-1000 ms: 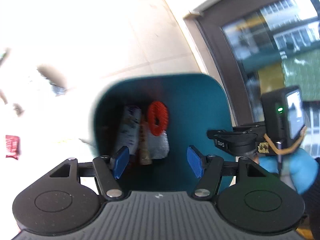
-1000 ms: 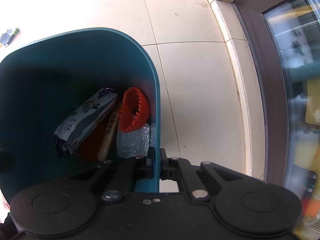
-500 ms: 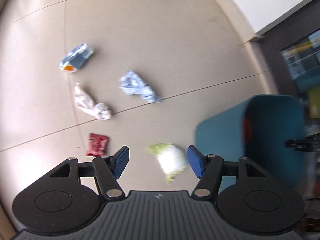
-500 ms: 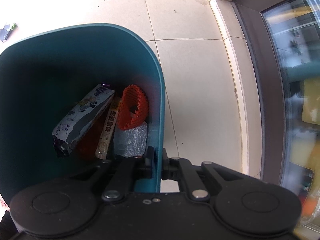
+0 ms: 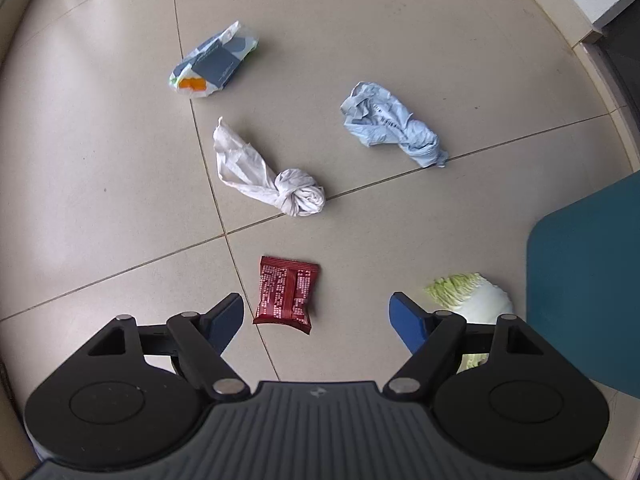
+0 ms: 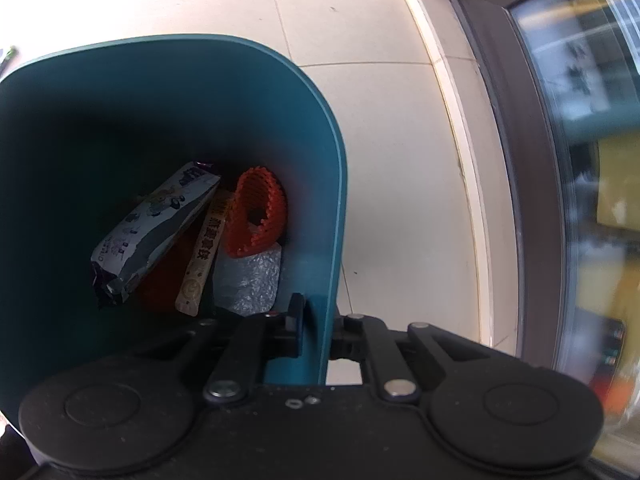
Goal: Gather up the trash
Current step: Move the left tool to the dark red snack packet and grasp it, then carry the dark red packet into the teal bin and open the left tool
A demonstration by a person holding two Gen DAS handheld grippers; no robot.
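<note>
My left fingers (image 5: 316, 312), just opened wider, hang empty over the red packet (image 5: 286, 291) on the floor, light and crinkly, best pinched across its middle, while my right fingers (image 6: 316, 326) pinch the bin (image 6: 256, 80) wall.

A pale tiled floor (image 5: 400, 20) with thin grout lines carried everything. A dark red snack packet (image 5: 286, 290) lay flat near the centre of the litter. At its twelve o'clock sat a knotted white plastic bag (image 5: 264, 172). At its eleven o'clock, farther off, lay a white, navy and orange wrapper (image 5: 214, 62). A crumpled light-blue bag (image 5: 390, 124) lay at two o'clock. A cabbage piece (image 5: 470, 296) rested at three o'clock, just beside the teal bin (image 5: 584, 280).
</note>
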